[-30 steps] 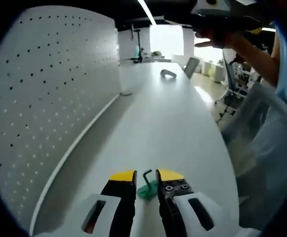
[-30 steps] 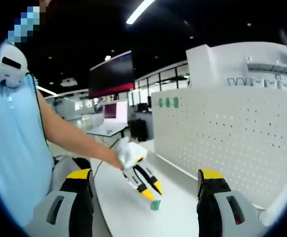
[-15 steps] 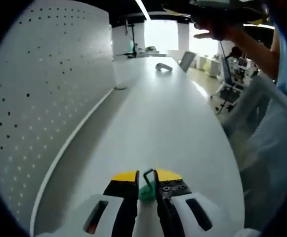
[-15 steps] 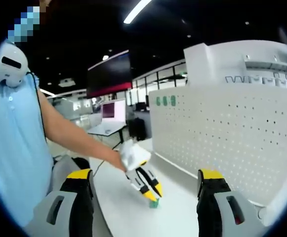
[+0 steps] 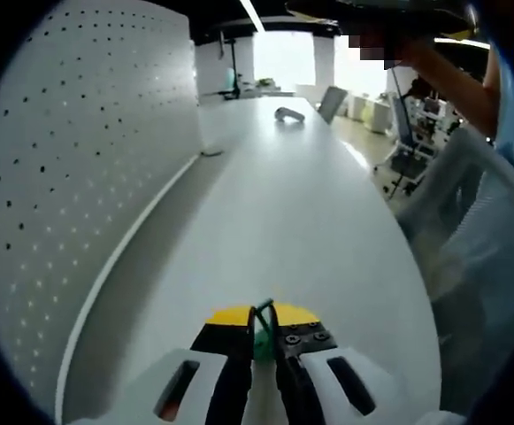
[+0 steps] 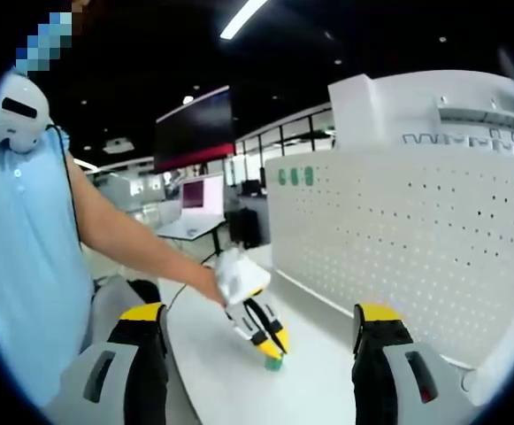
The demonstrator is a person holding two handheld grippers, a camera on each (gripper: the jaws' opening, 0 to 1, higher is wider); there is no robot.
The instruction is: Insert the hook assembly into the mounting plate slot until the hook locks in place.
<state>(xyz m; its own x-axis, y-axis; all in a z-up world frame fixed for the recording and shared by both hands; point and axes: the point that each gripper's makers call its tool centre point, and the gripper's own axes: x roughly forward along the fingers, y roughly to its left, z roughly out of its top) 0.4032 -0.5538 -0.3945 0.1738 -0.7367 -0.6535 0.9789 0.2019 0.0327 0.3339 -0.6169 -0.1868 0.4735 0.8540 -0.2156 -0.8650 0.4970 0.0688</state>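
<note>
Bright ceiling strip light (image 6: 249, 18); window glare (image 5: 283, 57); fisheye-warped edges.

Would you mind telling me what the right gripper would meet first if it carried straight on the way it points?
Probably the left gripper, shut on the green hook on the white table; it sits between the right gripper's open jaws, though depth is uncertain.

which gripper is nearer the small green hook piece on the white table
Left. The left gripper has its jaws closed around the small green hook piece; the right gripper is held open, well back from it, with the piece far ahead between its jaws.
</note>
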